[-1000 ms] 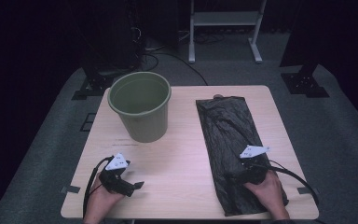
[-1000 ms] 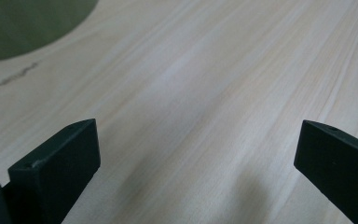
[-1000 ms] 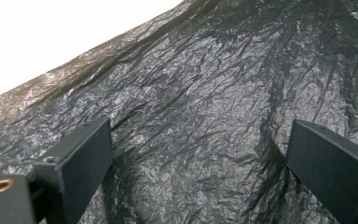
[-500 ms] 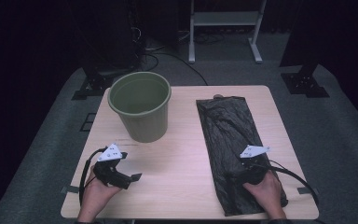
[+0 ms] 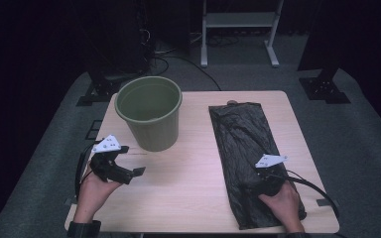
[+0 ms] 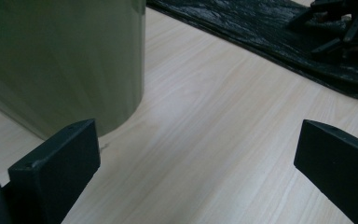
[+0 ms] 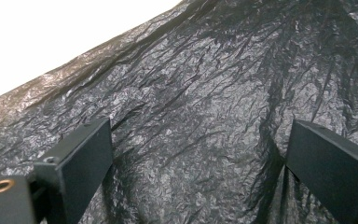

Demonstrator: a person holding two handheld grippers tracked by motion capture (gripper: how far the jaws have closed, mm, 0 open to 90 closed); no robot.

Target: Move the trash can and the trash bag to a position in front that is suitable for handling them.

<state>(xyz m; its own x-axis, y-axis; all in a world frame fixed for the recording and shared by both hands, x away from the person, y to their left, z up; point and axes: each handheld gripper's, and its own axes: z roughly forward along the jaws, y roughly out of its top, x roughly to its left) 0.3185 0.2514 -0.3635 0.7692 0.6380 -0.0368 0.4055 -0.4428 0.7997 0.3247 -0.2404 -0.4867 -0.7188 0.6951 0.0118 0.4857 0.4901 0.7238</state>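
Meanwhile, a shift of the left claw (image 5: pixel 138 172) is noted: over the last second it has been drawn leftward along the near edge of the tabletop (image 5: pixel 198 198) and turned, so that its jaws now point across toward the bin bag. It is held released, jaws wide apart, with nothing between them; in the left gripper view the green bucket (image 6: pixel 60 60) stands just beside the left jaw and bare wood lies in the gap.

The right claw (image 5: pixel 258 182) has stayed where it was, low over the near part of the black bin bag (image 5: pixel 245 136). In the right gripper view its jaws are spread wide on either side of crinkled plastic (image 7: pixel 200 116); the film is not pinched, though contact cannot be told.

Judgement: the bag is not yet lifted, and the left claw appears to be readied to assist, probably toward lining the bucket.

Count: one bucket (image 5: pixel 150 118), upright and empty, at the far left of the tabletop; one bin bag, flat, along the right side, well apart from the bucket; two claws.
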